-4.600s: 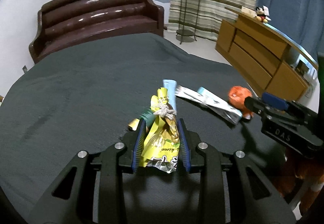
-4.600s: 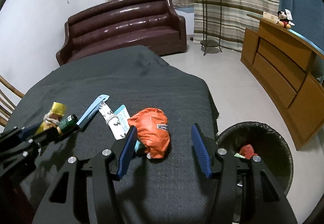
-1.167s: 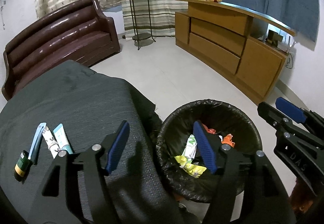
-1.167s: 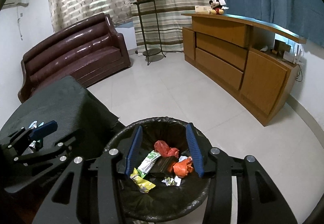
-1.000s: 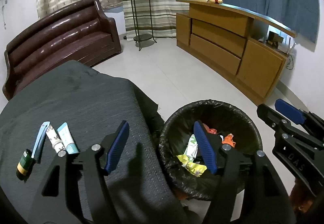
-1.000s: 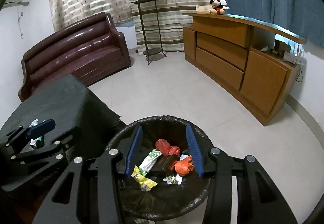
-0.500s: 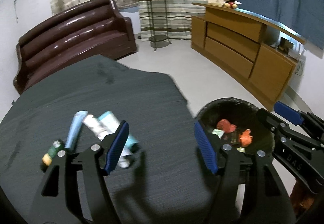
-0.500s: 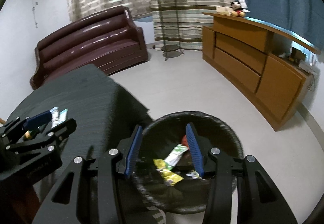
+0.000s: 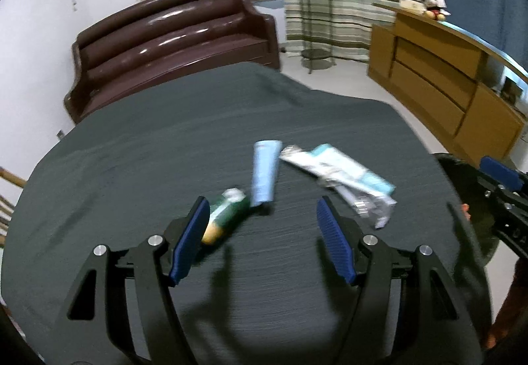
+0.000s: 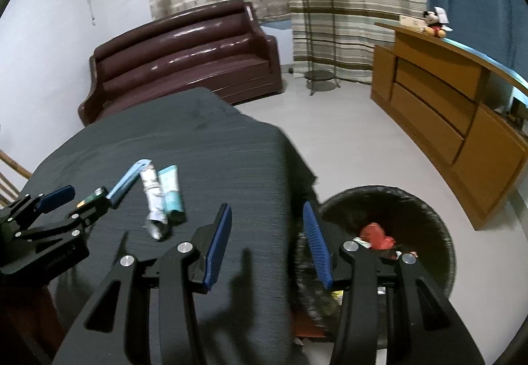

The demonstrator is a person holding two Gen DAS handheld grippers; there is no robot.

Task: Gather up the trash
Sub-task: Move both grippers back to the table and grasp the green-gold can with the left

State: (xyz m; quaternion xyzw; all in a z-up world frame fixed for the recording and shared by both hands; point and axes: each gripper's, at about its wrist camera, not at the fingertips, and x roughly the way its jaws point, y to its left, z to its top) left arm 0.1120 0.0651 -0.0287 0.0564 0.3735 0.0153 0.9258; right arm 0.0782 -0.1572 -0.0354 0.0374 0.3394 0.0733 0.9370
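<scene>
Both grippers are standing with jaws apart and nothing between the pads. Left gripper (image 9: 264,226) is spread fairly wide and hanging over the dark grey tablecloth (image 9: 148,140); right gripper (image 10: 267,233) is set narrower, straddling the cloth's edge beside the black trash bin (image 10: 425,210).

Compared with a second ago, the left wrist view is no longer looking into the bin: it has swung from the bin's rim back across the table, and the remaining litter now is lying just ahead of its fingers. The right wrist view has likewise shifted off the bin's centre, so the bin is now sitting at 3 o'clock of its fingers instead of between them. Jaw spacing on both tools is unchanged.

Remaining trash on the cloth, in the left wrist view:
- green bottle (image 9: 224,216), lying at 10 o'clock of the gap, just beside the left pad;
- light blue tube (image 9: 264,170), lying at 12 o'clock, its lower end near the bottle;
- white and teal tubes (image 9: 343,173), lying overlapped at 1 o'clock, blurred by motion.

Inside the bin, a red wrapper (image 10: 374,234) is showing, partly hidden behind the right gripper's finger. The yellow packet and orange wrapper seen on the cloth several seconds ago are no longer lying there.
</scene>
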